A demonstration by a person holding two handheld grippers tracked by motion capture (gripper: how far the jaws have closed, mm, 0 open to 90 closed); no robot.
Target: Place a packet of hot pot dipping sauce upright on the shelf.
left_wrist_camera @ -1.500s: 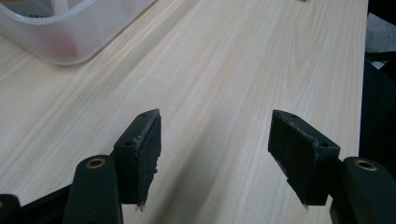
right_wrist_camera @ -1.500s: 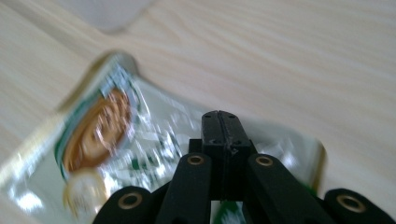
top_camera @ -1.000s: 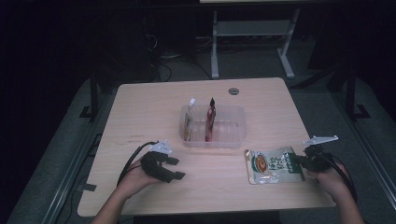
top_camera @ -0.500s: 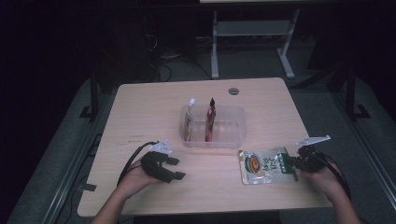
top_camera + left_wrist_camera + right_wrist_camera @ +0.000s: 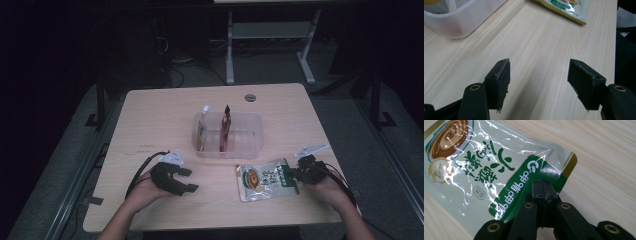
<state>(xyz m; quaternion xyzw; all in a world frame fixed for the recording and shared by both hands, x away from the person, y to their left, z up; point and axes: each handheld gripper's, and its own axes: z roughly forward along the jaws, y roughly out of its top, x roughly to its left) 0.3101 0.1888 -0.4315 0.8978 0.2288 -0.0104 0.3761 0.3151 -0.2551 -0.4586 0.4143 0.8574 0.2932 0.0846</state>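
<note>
A green and white food pouch (image 5: 266,179) lies flat on the wooden table (image 5: 165,115), right of centre near the front. My right gripper (image 5: 295,173) is shut on the pouch's green right edge (image 5: 534,182), its jaws pressed together. My left gripper (image 5: 186,180) rests in a hand at the front left, jaws wide apart over bare wood (image 5: 539,82), holding nothing. A clear plastic tub (image 5: 250,137) stands mid-table with a red sachet (image 5: 225,129) and a pale sachet (image 5: 202,131) upright inside. The tub's corner (image 5: 456,25) and the pouch's edge (image 5: 566,6) appear in the left gripper view.
A round grommet (image 5: 250,97) sits near the table's far edge. Behind the table stand a white metal frame (image 5: 270,37) and cables on the dark floor. Bare wood lies left of the tub and between the two grippers.
My right gripper has dragged the pouch slightly left and toward the front edge. The left gripper has stayed put.
</note>
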